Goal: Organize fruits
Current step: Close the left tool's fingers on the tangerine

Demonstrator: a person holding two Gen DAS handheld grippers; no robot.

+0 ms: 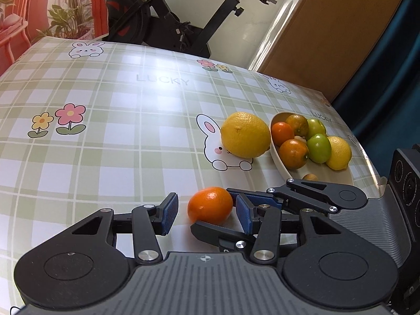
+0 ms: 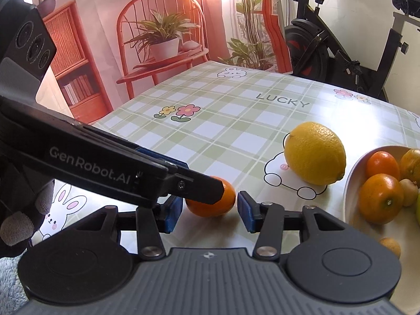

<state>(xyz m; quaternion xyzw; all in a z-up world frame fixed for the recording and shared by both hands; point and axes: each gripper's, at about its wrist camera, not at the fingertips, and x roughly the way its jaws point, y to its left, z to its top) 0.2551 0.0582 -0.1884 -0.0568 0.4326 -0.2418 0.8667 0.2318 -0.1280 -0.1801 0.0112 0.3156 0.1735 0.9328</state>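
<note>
A table [image 1: 105,131] under a green plaid cloth with rabbits and flowers fills the room's foreground, an exercise bike [image 1: 183,21] at 12 o'clock beyond it. A cream bowl [image 1: 328,176] of fruit sits at 3 o'clock, a big lemon [image 1: 245,134] touching its rim. The small glossy orange [image 1: 210,204] lies on the table between both released grippers, left gripper [image 1: 207,212] and right gripper [image 2: 210,211].

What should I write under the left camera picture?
Two open grippers close in on a small orange beside the fruit bowl.
</note>
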